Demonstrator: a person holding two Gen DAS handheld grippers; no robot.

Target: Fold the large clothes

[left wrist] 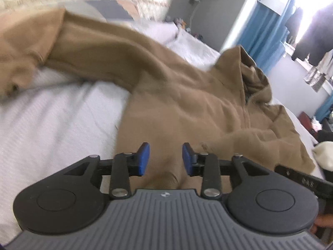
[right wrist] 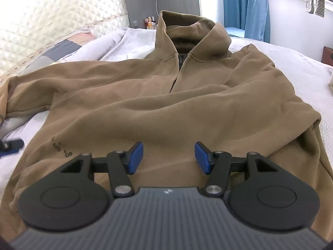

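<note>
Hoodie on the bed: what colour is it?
Plain tan-brown hoodie, with small dark lettering near the hem; clearest in the right wrist view.

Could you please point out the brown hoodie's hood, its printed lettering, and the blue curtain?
hood point(right wrist: 187, 29): right wrist view, inner lining.
printed lettering point(right wrist: 62, 146): right wrist view, dark print near hem.
blue curtain point(right wrist: 235, 4): right wrist view, upper folds.

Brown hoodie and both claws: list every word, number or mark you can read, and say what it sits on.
"S-": the only legible part of the dark print near the hem of the brown hoodie, seen upside down; the smaller characters beside it are too blurred to read.
Small white emblem on the right claw's grey body: a mark, no readable text.
Small round emblem on the left claw's body: likewise no text.
</note>
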